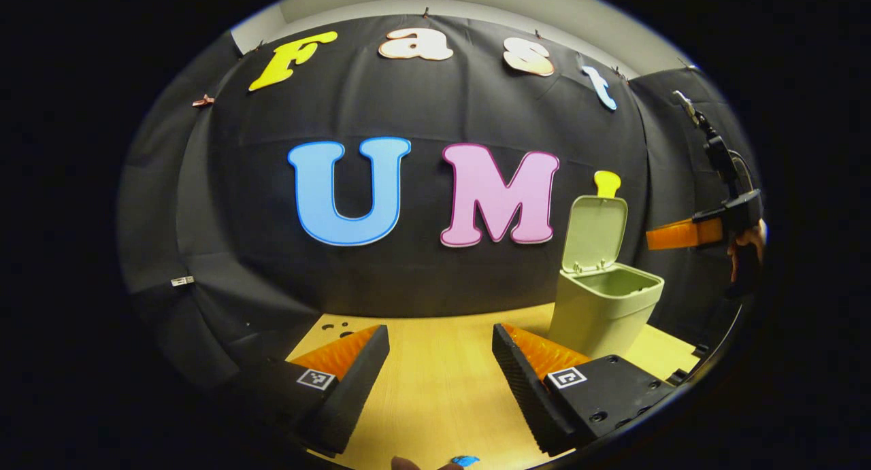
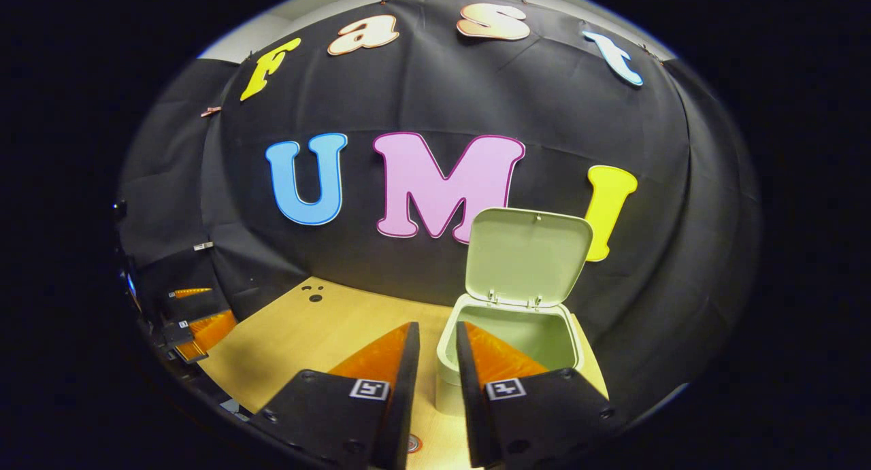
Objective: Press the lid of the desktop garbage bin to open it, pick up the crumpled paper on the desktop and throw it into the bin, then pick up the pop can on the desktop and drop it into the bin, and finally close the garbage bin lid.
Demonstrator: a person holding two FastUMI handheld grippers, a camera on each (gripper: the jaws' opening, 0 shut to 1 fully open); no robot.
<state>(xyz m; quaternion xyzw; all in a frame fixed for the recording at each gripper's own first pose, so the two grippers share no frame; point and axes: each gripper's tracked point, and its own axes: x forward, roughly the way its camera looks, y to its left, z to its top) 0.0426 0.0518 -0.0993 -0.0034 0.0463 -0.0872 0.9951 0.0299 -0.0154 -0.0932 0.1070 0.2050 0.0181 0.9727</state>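
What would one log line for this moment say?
bin: lid up | left tongs: open, empty | right tongs: nearly closed, empty, near bin

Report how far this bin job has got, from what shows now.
Done: the bin lid stands open and upright. In hand: nothing; the right gripper hangs over the bin's near rim, fingers slightly apart and empty, and the left gripper is open over the table. Whether paper and can went in cannot be told. Left: at least closing the lid.
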